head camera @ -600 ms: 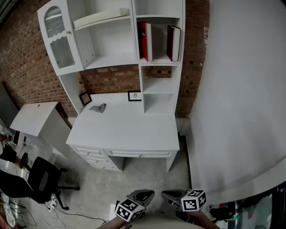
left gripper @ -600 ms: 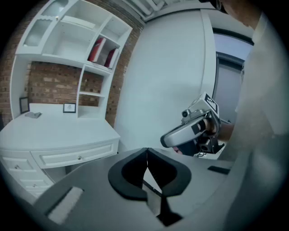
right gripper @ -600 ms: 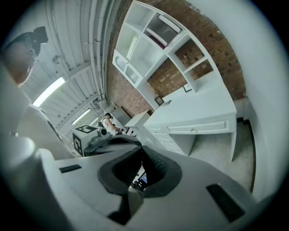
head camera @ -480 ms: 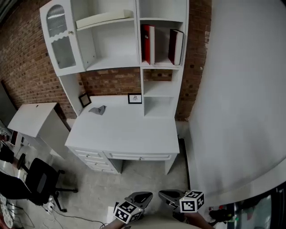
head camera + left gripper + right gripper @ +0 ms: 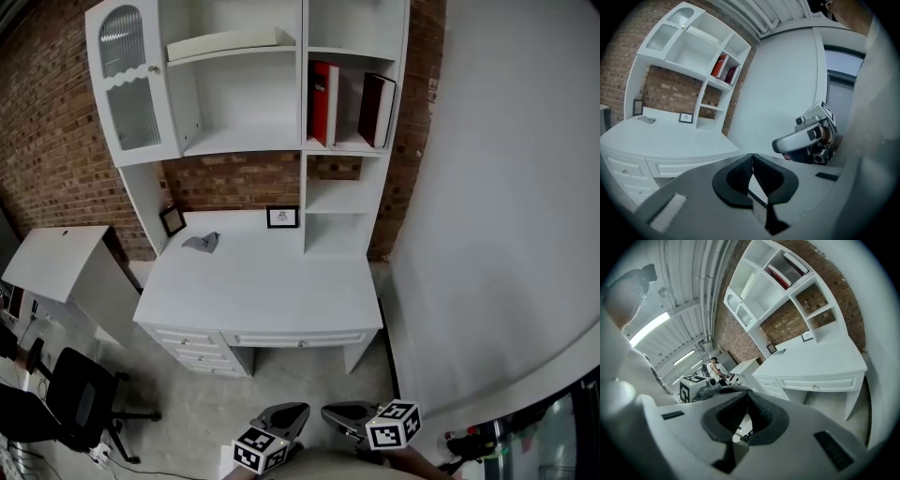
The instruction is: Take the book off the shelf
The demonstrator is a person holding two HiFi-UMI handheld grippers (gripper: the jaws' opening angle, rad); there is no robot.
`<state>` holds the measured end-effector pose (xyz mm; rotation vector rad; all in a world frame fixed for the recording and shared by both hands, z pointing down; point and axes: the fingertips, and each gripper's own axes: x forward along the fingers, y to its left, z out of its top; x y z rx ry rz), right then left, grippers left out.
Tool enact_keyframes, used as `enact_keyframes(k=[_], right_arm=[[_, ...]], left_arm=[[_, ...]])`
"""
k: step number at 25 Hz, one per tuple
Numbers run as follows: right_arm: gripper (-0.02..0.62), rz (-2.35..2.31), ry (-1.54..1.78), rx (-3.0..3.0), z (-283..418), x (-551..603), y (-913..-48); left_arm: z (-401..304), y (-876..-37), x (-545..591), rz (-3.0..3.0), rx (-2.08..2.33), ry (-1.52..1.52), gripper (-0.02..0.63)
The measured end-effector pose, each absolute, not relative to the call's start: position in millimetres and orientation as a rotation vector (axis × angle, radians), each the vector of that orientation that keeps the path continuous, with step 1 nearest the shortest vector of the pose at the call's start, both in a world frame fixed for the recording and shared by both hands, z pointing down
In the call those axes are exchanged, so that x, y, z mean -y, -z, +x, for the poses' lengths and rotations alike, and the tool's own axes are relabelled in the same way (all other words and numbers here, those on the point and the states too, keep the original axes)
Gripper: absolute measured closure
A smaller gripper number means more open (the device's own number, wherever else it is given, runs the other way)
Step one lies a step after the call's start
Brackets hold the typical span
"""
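A red book [image 5: 323,101] stands upright in the shelf unit's upper right compartment, and a dark red book [image 5: 378,110] leans beside it on the right. Both also show in the left gripper view, the red book [image 5: 719,67] and the dark red book [image 5: 731,74]. My left gripper [image 5: 292,414] and right gripper [image 5: 339,414] hang side by side at the bottom of the head view, far below and in front of the shelf. Both are shut and empty: left gripper [image 5: 751,161], right gripper [image 5: 747,399].
A white desk [image 5: 262,291] with drawers stands under the shelves. On it lie a grey cloth [image 5: 202,243] and two small picture frames [image 5: 282,217]. A glass-door cabinet [image 5: 131,80] is upper left, an office chair [image 5: 80,398] lower left, a white wall [image 5: 506,206] to the right.
The head view has shifted: the desk and shelves sit slightly further right and larger in the picture. Both grippers stay low and shut, drifting a little left.
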<state>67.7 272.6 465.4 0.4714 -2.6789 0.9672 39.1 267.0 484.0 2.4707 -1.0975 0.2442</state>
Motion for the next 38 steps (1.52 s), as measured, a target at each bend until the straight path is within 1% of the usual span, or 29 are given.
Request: enact_keyframes(k=[9, 19, 26, 30, 38], right_arm=[[0.589, 0.457, -0.954, 2.636, 17, -272, -469], [0.589, 0.397, -0.953, 2.590, -9, -252, -479], [0.589, 0.391, -0.996, 2.596, -2, -212, -481], [0.589, 0.408, -1.011, 2.608, 14, -186, -479], [0.589, 0.510, -1.144, 2.623, 57, -139, -483]], left_arm=[[-11, -485, -267, 2.464, 1.113, -0.185, 0.601], [-40, -492, -251, 2.416, 1.188, -0.163, 0.601], [-39, -494, -216, 2.381, 1.219, -0.199, 0.601], [-18, -494, -191, 2.398, 1.176, -0.240, 0.601], [19, -494, -151, 2.430, 1.127, -0.335, 0.601]])
